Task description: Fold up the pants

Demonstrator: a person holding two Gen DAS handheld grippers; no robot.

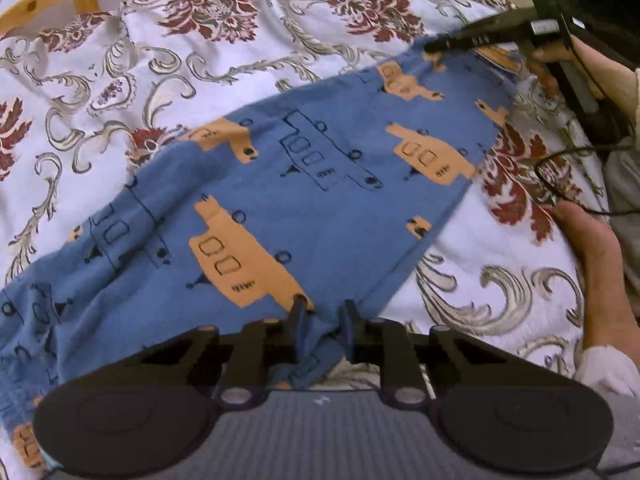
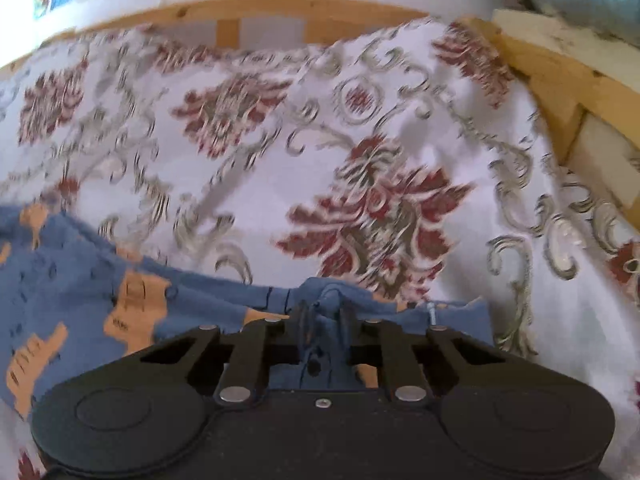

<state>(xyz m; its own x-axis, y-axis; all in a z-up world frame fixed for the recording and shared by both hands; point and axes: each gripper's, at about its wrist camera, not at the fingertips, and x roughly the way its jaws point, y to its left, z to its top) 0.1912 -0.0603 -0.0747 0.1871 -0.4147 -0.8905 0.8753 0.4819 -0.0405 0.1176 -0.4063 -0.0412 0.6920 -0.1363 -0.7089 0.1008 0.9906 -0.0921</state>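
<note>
Left gripper (image 1: 323, 307): my jaws pinch the near edge of the pants (image 1: 304, 168).
Right gripper (image 2: 323, 312): jaws clenched on a bunched far edge.
Pants: spread between them on the bedspread (image 1: 208, 60).
Handling: light, limp knit; I'd grip hems and corners.

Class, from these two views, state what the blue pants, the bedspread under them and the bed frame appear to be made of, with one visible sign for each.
Blue pants: soft matte knit, probably cotton; they drape and bunch limply.
Bedspread: woven cloth, its floral pattern slightly glossy; it creases in folds.
Bed frame: pale wood, likely pine; knots and grain show.
</note>
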